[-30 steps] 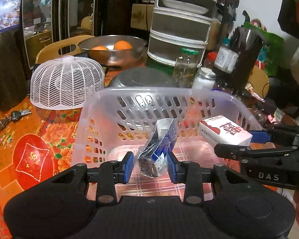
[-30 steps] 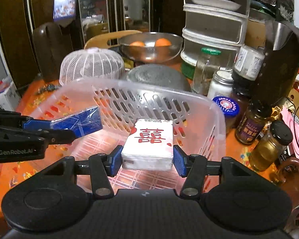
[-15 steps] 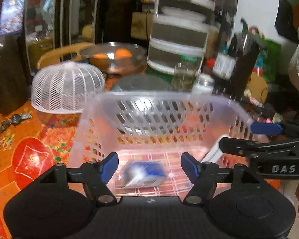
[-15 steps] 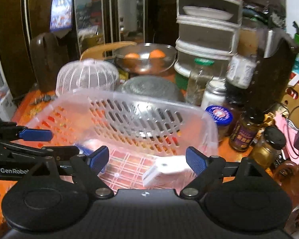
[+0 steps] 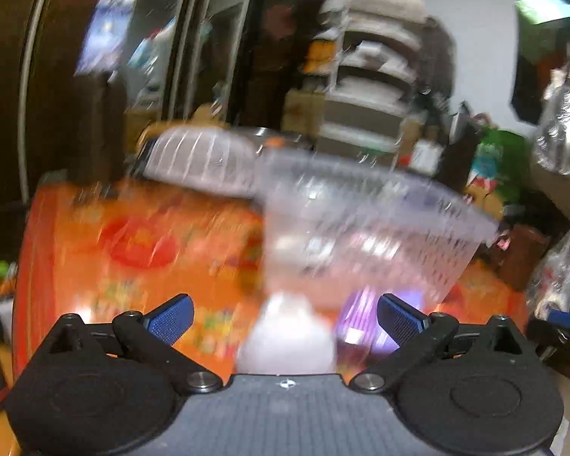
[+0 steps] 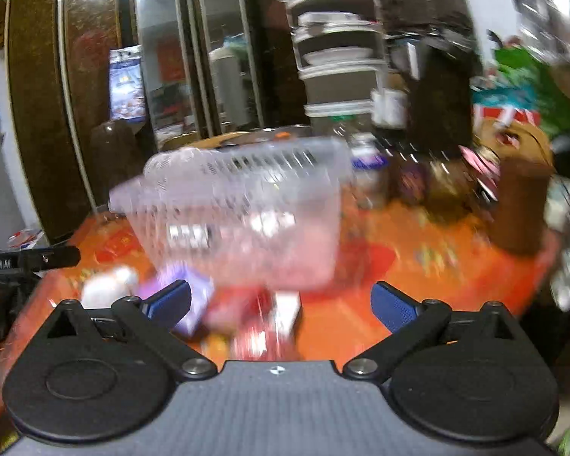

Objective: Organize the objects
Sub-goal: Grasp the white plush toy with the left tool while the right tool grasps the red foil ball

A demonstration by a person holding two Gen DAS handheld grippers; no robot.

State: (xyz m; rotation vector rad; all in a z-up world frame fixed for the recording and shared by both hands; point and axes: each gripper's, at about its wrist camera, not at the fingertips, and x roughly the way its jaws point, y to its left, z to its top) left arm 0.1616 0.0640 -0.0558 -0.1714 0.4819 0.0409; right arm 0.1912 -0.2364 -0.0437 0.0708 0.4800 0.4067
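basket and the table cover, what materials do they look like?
Basket: looks like thin translucent plastic, slightly glossy; the table's orange shows through its slotted walls. Table cover: probably a glossy printed plastic or oilcloth sheet, orange with red patterns and some sheen; motion blur leaves that open.

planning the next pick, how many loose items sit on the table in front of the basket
3, though blur may hide more: a white lump at left, a purple packet beside it, and a red-and-white pack just before the basket.
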